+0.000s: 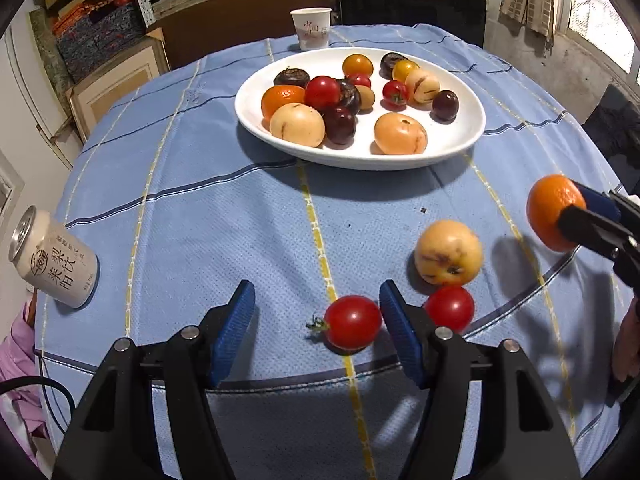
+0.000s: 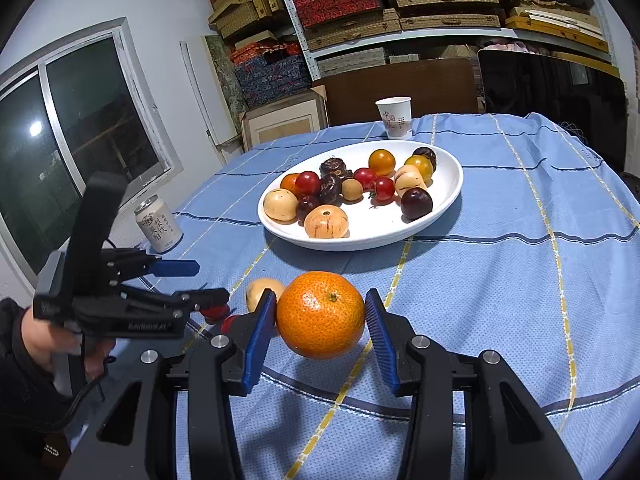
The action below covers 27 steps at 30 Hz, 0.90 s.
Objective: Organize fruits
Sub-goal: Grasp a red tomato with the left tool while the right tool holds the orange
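A white plate (image 1: pixel 460 144) (image 2: pixel 440 208) at the table's middle holds several tomatoes, dark plums and pale yellow fruits. My left gripper (image 1: pixel 316 292) (image 2: pixel 212 280) stands open low over the cloth. A red tomato (image 1: pixel 352 322) lies between its fingers, close against the right pad (image 1: pixel 394 320) and far from the left one. A second tomato (image 1: pixel 450 308) and a pale yellow fruit (image 1: pixel 448 252) lie just right of it. My right gripper (image 2: pixel 320 296) (image 1: pixel 568 204) is shut on an orange (image 2: pixel 320 314) (image 1: pixel 554 212), held above the cloth.
A drink can (image 1: pixel 54 264) (image 2: pixel 158 226) stands near the table's left edge. A paper cup (image 1: pixel 311 28) (image 2: pixel 394 118) sits behind the plate. Blue checked cloth covers the round table. Shelves with boxes and a dark chair stand beyond it.
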Each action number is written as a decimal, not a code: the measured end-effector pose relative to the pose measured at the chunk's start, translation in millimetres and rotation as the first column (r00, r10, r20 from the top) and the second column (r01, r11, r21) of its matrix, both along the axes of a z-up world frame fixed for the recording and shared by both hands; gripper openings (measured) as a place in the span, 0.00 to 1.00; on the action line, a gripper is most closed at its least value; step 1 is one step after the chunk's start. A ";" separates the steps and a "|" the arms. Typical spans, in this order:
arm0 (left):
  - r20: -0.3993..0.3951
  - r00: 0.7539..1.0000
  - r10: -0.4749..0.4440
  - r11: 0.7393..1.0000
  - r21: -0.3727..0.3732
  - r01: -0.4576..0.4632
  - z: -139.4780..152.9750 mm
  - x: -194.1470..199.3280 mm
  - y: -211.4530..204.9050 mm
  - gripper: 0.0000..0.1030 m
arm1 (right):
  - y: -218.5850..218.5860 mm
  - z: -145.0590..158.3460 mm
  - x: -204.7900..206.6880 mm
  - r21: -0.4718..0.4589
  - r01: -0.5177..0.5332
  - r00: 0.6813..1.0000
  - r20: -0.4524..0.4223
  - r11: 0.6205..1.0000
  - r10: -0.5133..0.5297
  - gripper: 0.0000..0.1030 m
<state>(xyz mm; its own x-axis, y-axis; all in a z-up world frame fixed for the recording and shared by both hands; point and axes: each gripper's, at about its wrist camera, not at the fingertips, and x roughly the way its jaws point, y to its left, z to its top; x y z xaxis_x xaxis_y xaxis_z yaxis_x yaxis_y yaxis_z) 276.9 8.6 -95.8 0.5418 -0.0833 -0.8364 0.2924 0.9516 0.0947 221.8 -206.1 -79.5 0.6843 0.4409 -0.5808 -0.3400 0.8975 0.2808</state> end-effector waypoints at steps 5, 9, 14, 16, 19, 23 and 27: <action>0.007 0.999 -0.033 0.999 0.018 0.033 -9.8 -8.5 -4.3 0.63 | -0.4 -0.4 0.3 -0.003 0.004 1.000 -0.001 1.000 -0.004 0.45; 0.004 0.999 -0.032 0.999 0.009 0.032 -16.6 -7.0 -2.1 0.63 | -0.1 -0.4 -0.1 -0.005 0.002 1.000 -0.001 1.000 -0.002 0.45; 0.030 0.999 -0.041 0.999 -0.008 0.041 -16.8 -7.7 -5.2 0.28 | 0.3 -0.7 -0.7 -0.004 -0.001 1.000 -0.001 1.000 0.001 0.45; 0.048 0.998 -0.049 0.999 0.015 0.049 -17.3 -10.4 -9.8 0.28 | 0.4 -0.9 -0.7 -0.005 -0.001 1.000 -0.002 1.000 0.001 0.45; 0.042 0.998 -0.051 0.999 -0.015 0.051 -17.0 -12.5 -7.3 0.28 | 0.8 -0.9 -0.8 -0.004 -0.004 1.000 -0.003 1.000 0.004 0.45; 0.056 0.997 -0.048 0.998 -0.023 0.050 -18.3 -18.4 -5.4 0.28 | 0.9 -1.1 -0.8 -0.007 -0.005 1.000 -0.005 1.000 0.005 0.45; 0.060 0.997 -0.047 0.998 -0.028 0.049 -18.8 -20.6 -4.3 0.29 | 0.6 -1.1 -0.2 -0.007 -0.004 1.000 -0.008 1.000 0.004 0.45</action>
